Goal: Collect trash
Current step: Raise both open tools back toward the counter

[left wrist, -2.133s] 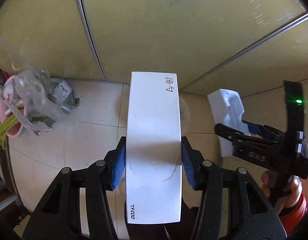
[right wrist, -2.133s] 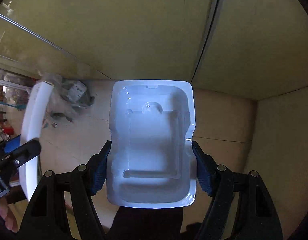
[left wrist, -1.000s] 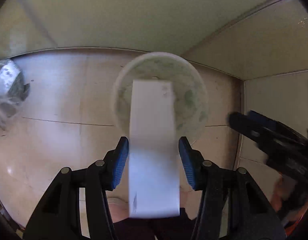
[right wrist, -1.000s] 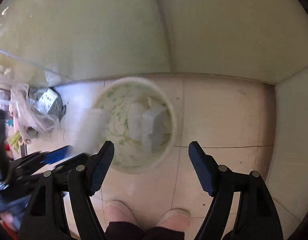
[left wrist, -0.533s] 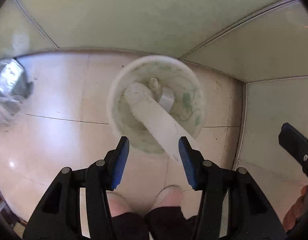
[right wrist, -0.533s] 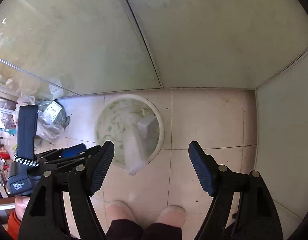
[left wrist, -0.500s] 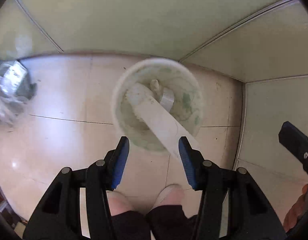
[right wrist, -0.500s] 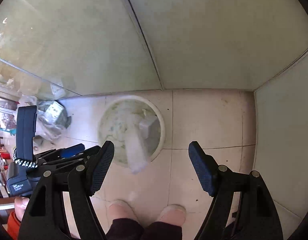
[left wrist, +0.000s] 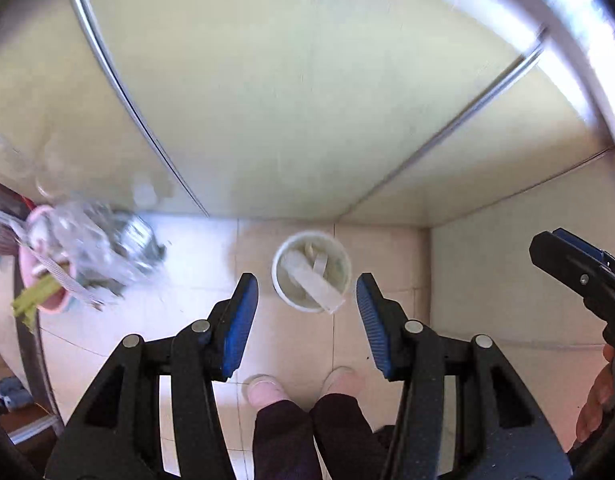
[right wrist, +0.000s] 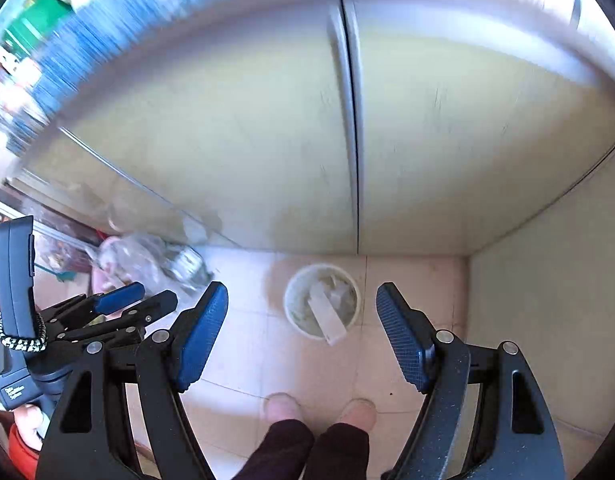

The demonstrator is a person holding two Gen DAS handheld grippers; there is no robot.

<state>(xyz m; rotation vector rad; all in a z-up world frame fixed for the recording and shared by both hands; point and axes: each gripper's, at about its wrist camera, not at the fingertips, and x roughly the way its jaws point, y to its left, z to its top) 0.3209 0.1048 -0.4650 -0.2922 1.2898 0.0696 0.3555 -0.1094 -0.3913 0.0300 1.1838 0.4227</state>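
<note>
A round white trash bin (left wrist: 311, 272) stands on the tiled floor by the wall corner; it also shows in the right wrist view (right wrist: 322, 301). A long white box (left wrist: 315, 285) leans in it with one end over the rim, also seen in the right wrist view (right wrist: 327, 318). A white plastic tray (right wrist: 341, 295) lies inside beside it. My left gripper (left wrist: 307, 320) is open and empty, high above the bin. My right gripper (right wrist: 303, 338) is open and empty, also high above it.
A pile of clear plastic bags and packaging (left wrist: 95, 248) lies on the floor at the left, next to a pink basin (left wrist: 39, 276). Yellow-green cabinet doors (left wrist: 287, 100) rise behind the bin. The person's feet (left wrist: 303, 384) stand just before it.
Both grippers let go of their loads: the white box and the tray dropped into the bin. Both grippers have since risen well above the bin, which now looks small.
</note>
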